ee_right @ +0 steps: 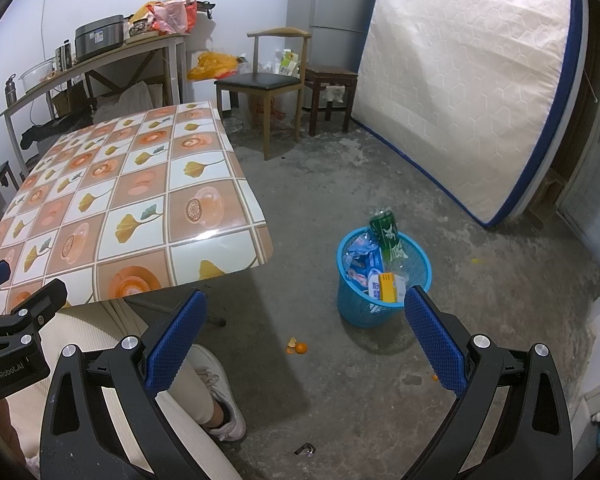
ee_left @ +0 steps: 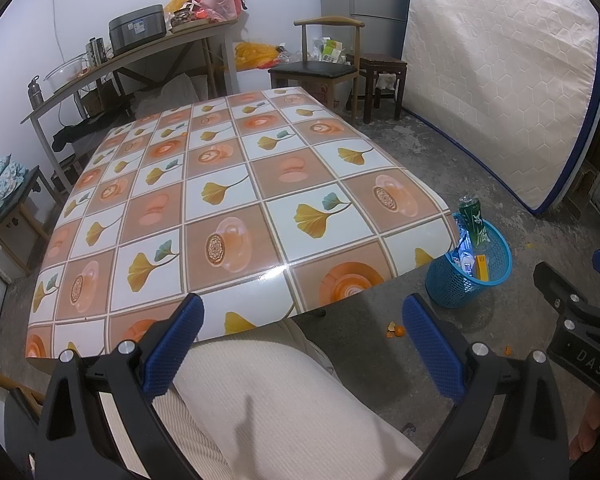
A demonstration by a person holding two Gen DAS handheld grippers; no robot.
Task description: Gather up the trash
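We are holding the left gripper (ee_left: 302, 344) low over our lap, its blue-padded fingers (ee_left: 172, 350) spread wide apart with nothing between them, pointing out across the table (ee_left: 228, 200) with its tiled leaf-and-cup cloth. We are sitting at the near edge of that table, cream ribbed trousers (ee_left: 268, 400) filling the space under the left tool.

We are keeping the right gripper (ee_right: 306, 344) just beside the left one, to its right, angled down toward the concrete floor (ee_right: 480, 300); its jaws are likewise standing fully released and empty. The left tool's black body is showing at the left edge of the right wrist view, so the two are side by side at about the same height.

The trash is sitting in the blue mesh basket (ee_right: 364, 312) on the floor, just off the table's near right corner. A green bottle (ee_right: 388, 236) is leaning upright out of it, with blue wrappers (ee_right: 362, 260) and a yellow box (ee_right: 388, 286) packed beside it. A bit of orange peel (ee_right: 297, 346) is lying on the floor near the basket, between it and our white shoe (ee_right: 220, 396). A mattress (ee_right: 468, 80) is leaning against the far wall.
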